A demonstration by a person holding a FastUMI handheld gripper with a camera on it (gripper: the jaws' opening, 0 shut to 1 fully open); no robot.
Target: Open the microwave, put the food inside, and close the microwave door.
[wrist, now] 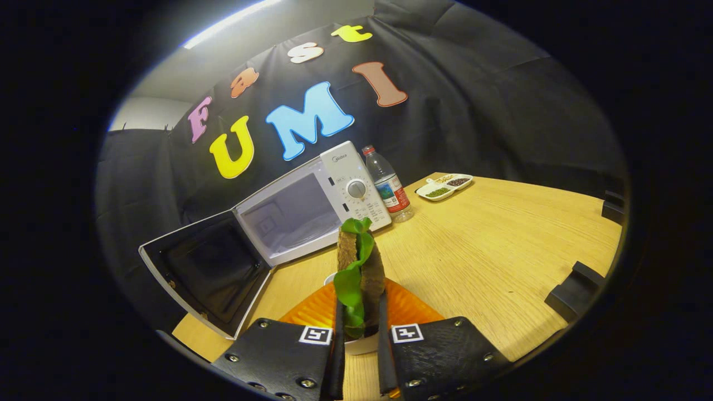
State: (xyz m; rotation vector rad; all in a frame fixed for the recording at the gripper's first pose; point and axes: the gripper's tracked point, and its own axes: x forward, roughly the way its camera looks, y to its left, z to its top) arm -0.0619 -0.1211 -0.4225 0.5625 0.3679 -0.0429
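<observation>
- The wooden table (501,245) fills the middle and right of the frame; you work over its near left part.
- The microwave (312,206) stands left of centre with its door (209,273) swung fully open toward the lower left, so the cavity is free. It lies ahead of your gripper (361,328) and a little to the left.
- The food (359,273), brown slices with green leaves, stands upright between the fingers; both press on it, over an orange plate (409,309).
- I judge nothing blocks the way to the cavity.
- The water bottle (389,186) stands just right of the microwave; a divided dish (445,186) lies beyond it.
</observation>
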